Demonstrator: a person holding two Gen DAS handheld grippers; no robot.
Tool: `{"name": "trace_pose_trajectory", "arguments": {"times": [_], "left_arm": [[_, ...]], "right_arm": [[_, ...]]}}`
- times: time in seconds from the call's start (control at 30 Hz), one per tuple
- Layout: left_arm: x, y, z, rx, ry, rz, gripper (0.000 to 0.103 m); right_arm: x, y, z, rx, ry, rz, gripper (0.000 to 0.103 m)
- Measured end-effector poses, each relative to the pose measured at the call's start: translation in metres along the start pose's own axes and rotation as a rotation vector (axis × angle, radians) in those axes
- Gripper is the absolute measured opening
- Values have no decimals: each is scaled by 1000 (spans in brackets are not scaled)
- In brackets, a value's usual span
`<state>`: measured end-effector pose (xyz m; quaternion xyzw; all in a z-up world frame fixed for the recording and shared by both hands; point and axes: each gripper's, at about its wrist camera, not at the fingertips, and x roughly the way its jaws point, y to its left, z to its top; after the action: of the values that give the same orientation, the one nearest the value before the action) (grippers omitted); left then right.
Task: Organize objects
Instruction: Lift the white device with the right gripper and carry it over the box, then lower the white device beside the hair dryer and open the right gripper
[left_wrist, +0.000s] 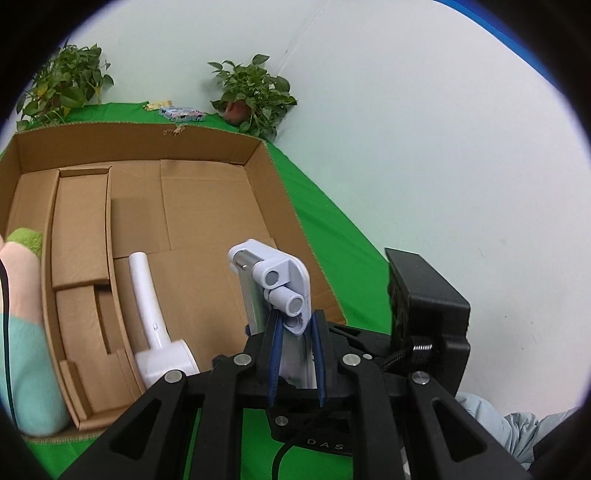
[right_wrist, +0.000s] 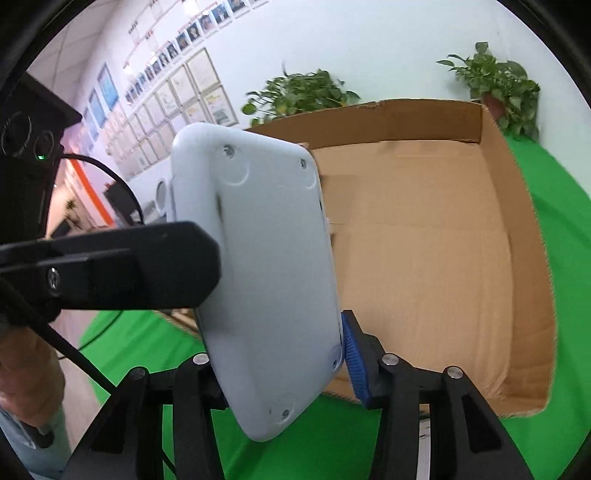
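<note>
Nearest you: left gripper (left_wrist: 295, 332), blue pads clamped on the hinged end of a white folding stand (left_wrist: 275, 284); right gripper (right_wrist: 284, 365), one blue pad touching the stand's flat back near its lower edge, whether it truly grips you cannot tell. Next: cardboard box (left_wrist: 255, 155) on the green worktop (left_wrist: 332, 236); you hold the stand just above its near rim, not yet inside. Within: white hair dryer (left_wrist: 155, 325) and plush toy (left_wrist: 22, 258) already stowed. Beyond: two potted plants (left_wrist: 255, 92); small packets (left_wrist: 181, 112) on the worktop behind the box, likely still to collect.

two potted plants (left_wrist: 255, 92), one cardboard box (left_wrist: 266, 177), one white folding stand (left_wrist: 277, 280)
</note>
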<state>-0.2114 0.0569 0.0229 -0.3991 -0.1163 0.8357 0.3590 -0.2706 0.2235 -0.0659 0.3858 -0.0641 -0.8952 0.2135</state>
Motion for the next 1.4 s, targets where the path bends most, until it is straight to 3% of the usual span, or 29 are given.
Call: {"name": "trace_pose_trajectory", "arguments": {"times": [0.13, 0.3, 0.5, 0.7, 0.9, 1.03, 1.4], "left_arm": [[19, 19, 8, -41, 30, -2, 15], [46, 46, 14, -107, 85, -28, 15], [72, 61, 19, -119, 140, -83, 15], [96, 82, 14, -129, 205, -87, 15], [99, 90, 11, -121, 234, -25, 13], [97, 91, 10, -109, 237, 53, 12], [70, 92, 14, -113, 162, 121, 12]], "right_arm": [[17, -7, 8, 2, 62, -97, 42], [46, -24, 14, 52, 157, -150, 42], [66, -44, 16, 109, 218, -185, 43], [69, -53, 6, 122, 255, -190, 46], [58, -42, 2, 117, 219, -119, 50], [54, -41, 1, 120, 204, -95, 50], [67, -55, 4, 150, 243, -76, 50]]}}
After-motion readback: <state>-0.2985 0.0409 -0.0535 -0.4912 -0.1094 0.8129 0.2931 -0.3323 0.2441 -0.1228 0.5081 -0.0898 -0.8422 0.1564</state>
